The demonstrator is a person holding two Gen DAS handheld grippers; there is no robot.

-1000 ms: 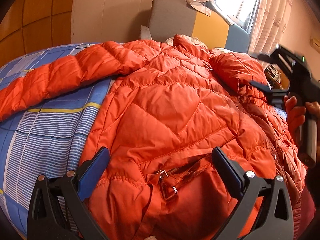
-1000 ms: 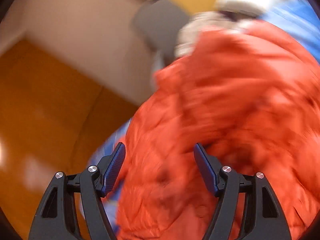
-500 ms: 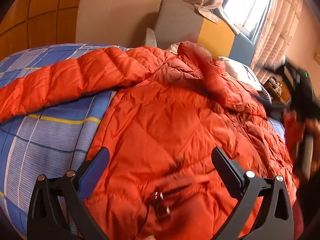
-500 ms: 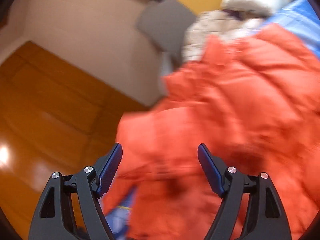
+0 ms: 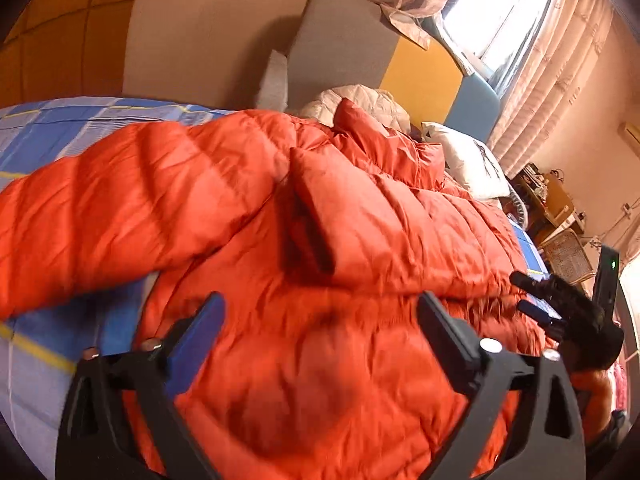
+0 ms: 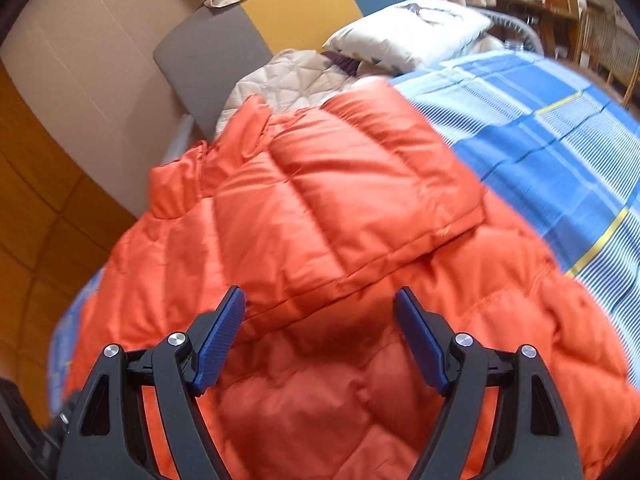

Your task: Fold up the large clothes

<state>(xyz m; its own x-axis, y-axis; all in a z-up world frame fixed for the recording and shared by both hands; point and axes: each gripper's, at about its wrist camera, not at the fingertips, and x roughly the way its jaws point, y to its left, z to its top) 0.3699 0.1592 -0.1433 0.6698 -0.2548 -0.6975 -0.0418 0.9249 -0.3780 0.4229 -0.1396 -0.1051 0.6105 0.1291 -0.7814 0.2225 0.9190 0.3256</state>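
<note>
A large orange quilted down jacket (image 5: 360, 240) lies spread on the bed. One sleeve (image 5: 120, 200) stretches left over the sheet. The other sleeve (image 6: 352, 200) lies folded across the body in the right wrist view. My left gripper (image 5: 320, 320) is open and empty, just above the lower body of the jacket. My right gripper (image 6: 320, 320) is open and empty, above the jacket below the folded sleeve; it also shows at the right edge of the left wrist view (image 5: 536, 296).
The bed has a blue checked sheet (image 6: 540, 120). A white pillow (image 6: 408, 32) and a beige quilted blanket (image 6: 288, 76) lie by the grey, yellow and blue headboard (image 5: 420, 72). A wooden wall (image 6: 36, 200) stands left; curtains (image 5: 560, 60) and cluttered furniture stand right.
The right sleeve now lies folded over the jacket body, and my right gripper has pulled back low to the near right. The left wrist view has tilted up; the zipper is out of sight.
</note>
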